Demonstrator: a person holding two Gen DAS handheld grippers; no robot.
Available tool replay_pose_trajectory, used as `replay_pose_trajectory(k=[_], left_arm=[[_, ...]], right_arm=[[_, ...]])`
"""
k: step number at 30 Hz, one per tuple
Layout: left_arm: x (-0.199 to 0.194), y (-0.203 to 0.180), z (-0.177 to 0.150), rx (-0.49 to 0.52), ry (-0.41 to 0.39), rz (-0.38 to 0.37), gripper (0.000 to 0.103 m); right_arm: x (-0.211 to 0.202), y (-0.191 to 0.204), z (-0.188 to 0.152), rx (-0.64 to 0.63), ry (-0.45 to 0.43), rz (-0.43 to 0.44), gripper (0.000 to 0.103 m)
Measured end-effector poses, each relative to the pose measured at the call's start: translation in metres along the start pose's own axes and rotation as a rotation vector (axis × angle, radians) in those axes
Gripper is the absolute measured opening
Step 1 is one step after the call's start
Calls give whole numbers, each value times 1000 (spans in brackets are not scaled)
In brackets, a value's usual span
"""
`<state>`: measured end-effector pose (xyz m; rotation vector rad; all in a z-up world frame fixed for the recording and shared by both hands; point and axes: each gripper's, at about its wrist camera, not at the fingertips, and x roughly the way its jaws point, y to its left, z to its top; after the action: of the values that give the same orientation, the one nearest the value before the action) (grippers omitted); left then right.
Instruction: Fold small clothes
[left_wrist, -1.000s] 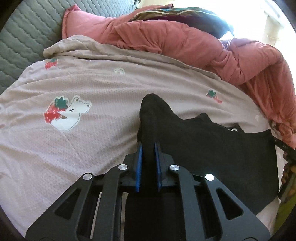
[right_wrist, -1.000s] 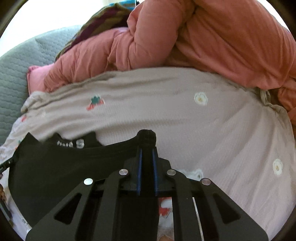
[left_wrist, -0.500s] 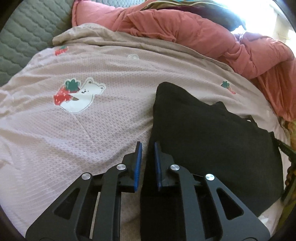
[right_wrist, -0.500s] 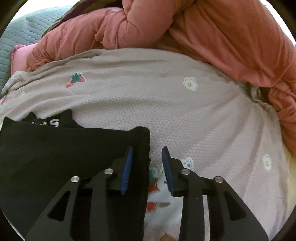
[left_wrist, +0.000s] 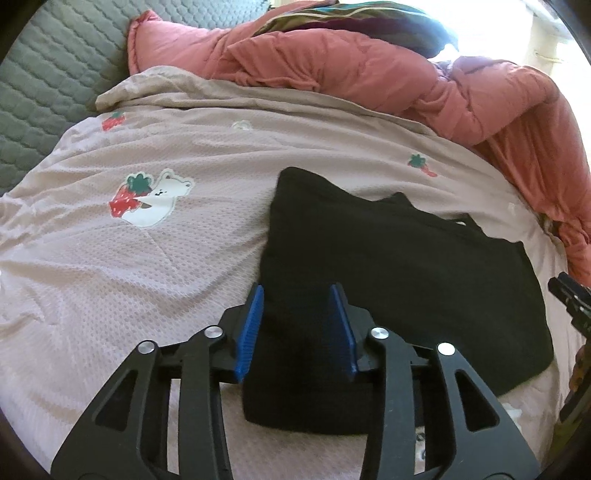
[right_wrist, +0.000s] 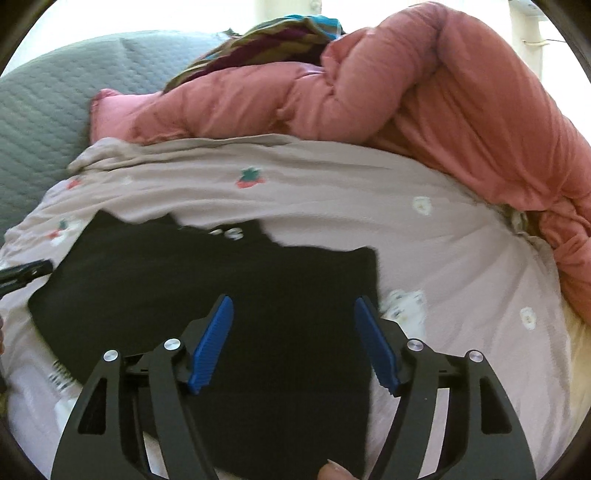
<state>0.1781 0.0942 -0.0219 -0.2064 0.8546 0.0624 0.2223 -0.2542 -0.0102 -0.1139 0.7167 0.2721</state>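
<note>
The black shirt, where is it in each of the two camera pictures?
Left wrist view: the black shirt lies right of centre, reaching down between the fingers.
Right wrist view: the black shirt lies left of centre, flat on the bed.
Shared landmark: the pink duvet bunched up behind it.

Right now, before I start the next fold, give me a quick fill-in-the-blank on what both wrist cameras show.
1. The garment lying on the bedspread is ____ in colour.
2. The printed bear on the bedspread hugs a ____.
3. The pads on the right gripper are ____ in colour.
4. The quilt heaped behind the bedspread is ____.

Missing words: black; strawberry; blue; pink
</note>
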Motion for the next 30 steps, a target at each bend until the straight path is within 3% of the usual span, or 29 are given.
replay_pose_trajectory(k=[10, 16, 20, 22, 30], left_arm=[[-1, -30, -20, 77, 51, -38, 42], [4, -36, -31, 111, 83, -22, 45], [3, -32, -34, 104, 89, -29, 45], [2, -32, -37, 108, 89, -31, 45], [-6, -30, -43, 117, 90, -35, 45]], right_arm=[[-14, 31, -26, -52, 47, 76, 71], [-12, 29, -32, -46, 67, 89, 71], [1, 21, -45, -22, 153, 54, 71], [7, 13, -55, 23, 187, 56, 77], [-2, 2, -67, 78, 203, 57, 78]])
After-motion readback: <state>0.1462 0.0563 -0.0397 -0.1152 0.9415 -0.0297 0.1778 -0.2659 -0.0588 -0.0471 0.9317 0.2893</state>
